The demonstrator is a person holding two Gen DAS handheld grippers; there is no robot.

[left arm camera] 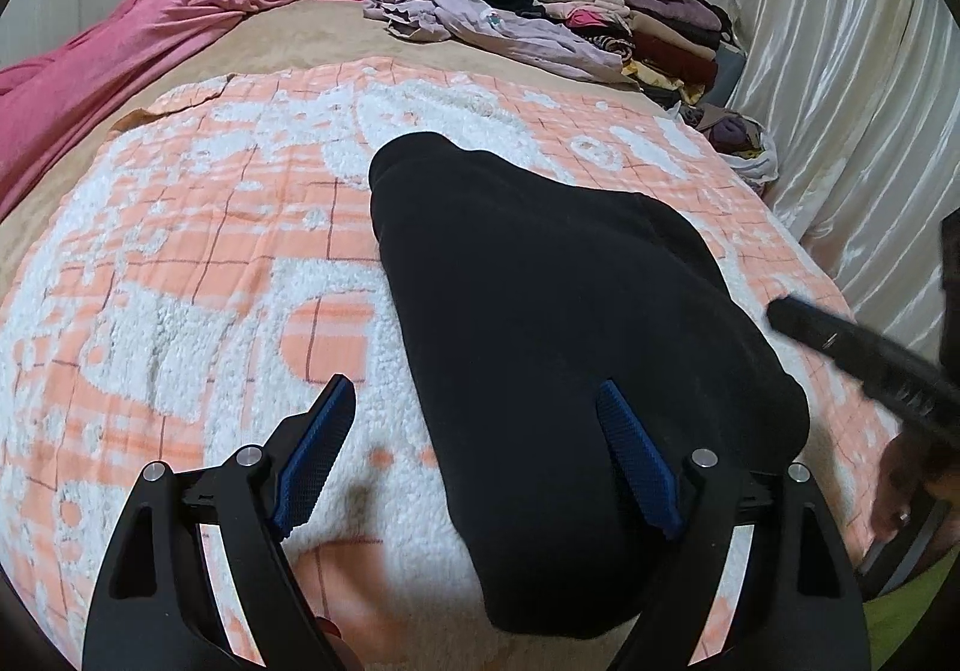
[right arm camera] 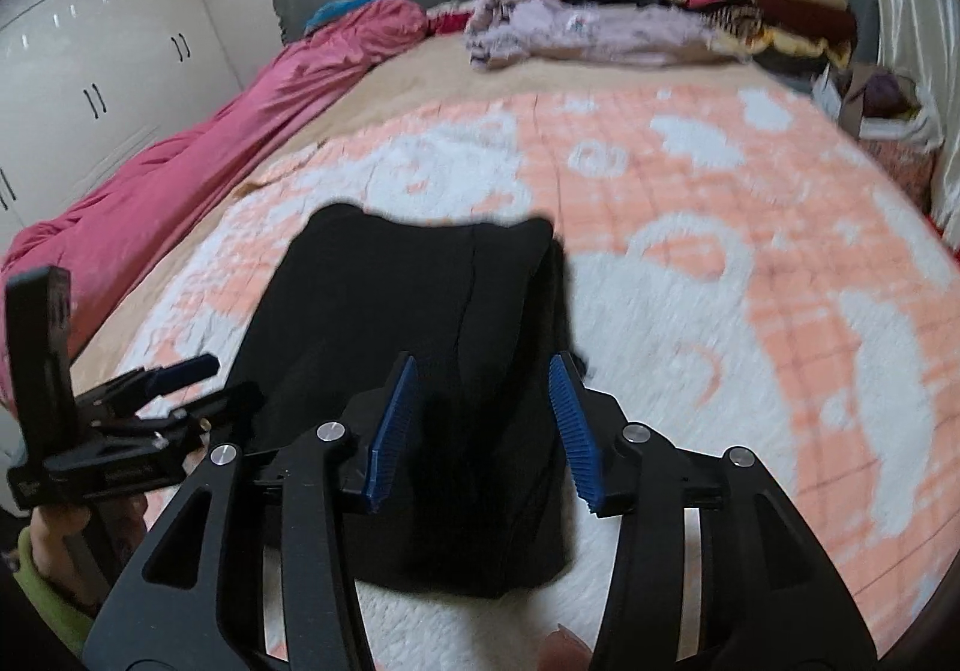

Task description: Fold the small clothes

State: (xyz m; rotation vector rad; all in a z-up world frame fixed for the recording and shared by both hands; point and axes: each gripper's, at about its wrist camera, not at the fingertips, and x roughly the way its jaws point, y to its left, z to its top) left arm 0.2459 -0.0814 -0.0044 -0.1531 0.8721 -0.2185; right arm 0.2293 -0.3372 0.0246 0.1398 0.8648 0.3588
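Observation:
A black garment [left arm camera: 540, 311] lies folded into a long shape on the orange-and-white blanket [left arm camera: 210, 251]. My left gripper [left arm camera: 474, 392] hovers wide open over its near left edge, one blue pad above the cloth, the other above the blanket. At the right edge of that view one finger [left arm camera: 840, 338] of the right gripper reaches in. In the right wrist view my right gripper [right arm camera: 485, 365] is partly open just above the near end of the black garment [right arm camera: 408, 299], and its pads do not press the cloth. The left gripper's blue pad [right arm camera: 186, 369] shows at the left.
A lilac garment [left arm camera: 498, 23] and a stack of folded clothes [left arm camera: 648, 11] lie at the head of the bed. A pink duvet [left arm camera: 120, 59] runs along the left side. A white curtain [left arm camera: 840, 71] hangs at the right and a white wardrobe [right arm camera: 90, 41] stands at the left.

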